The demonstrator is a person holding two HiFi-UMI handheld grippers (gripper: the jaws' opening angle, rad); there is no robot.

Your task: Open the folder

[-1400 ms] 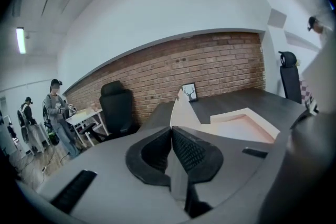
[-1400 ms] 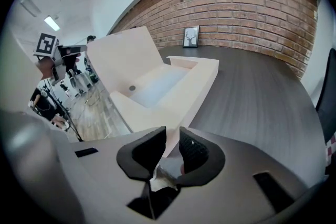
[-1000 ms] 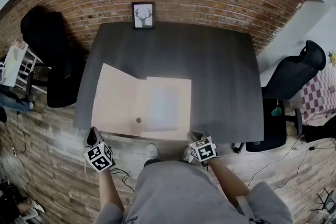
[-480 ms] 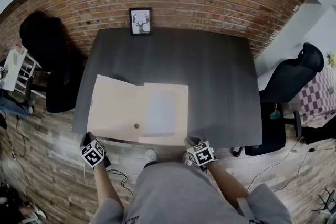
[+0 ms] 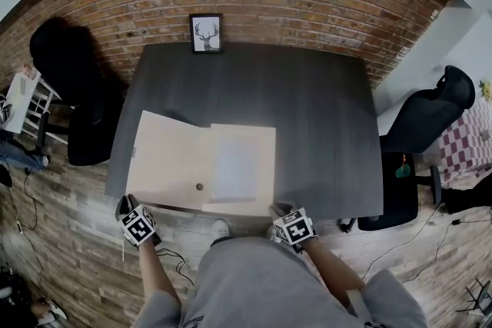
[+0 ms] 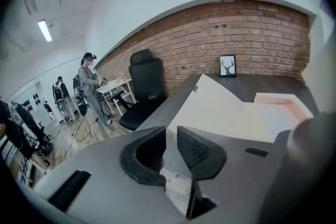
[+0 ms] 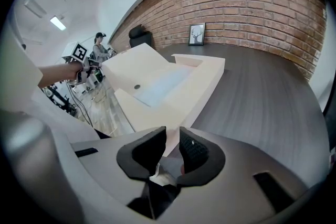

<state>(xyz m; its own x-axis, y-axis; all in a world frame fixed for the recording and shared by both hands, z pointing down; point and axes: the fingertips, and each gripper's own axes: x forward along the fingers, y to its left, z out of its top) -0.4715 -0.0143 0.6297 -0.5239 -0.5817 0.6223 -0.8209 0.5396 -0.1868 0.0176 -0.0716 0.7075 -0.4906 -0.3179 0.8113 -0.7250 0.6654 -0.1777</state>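
1. judging the folder (image 5: 165,165) to be light, thin card that is bending easily, we are reckoning an edge or corner is the place to pinch. it is lying spread open on the near left part of the worktop (image 5: 323,111), its left cover lifting slightly.
2. we are seeing the left claw (image 6: 171,137) just off the near left corner. its jaws have just been opening and are standing slightly apart with nothing between them.
3. the right claw (image 7: 172,136) is pinching the folder's near right corner.
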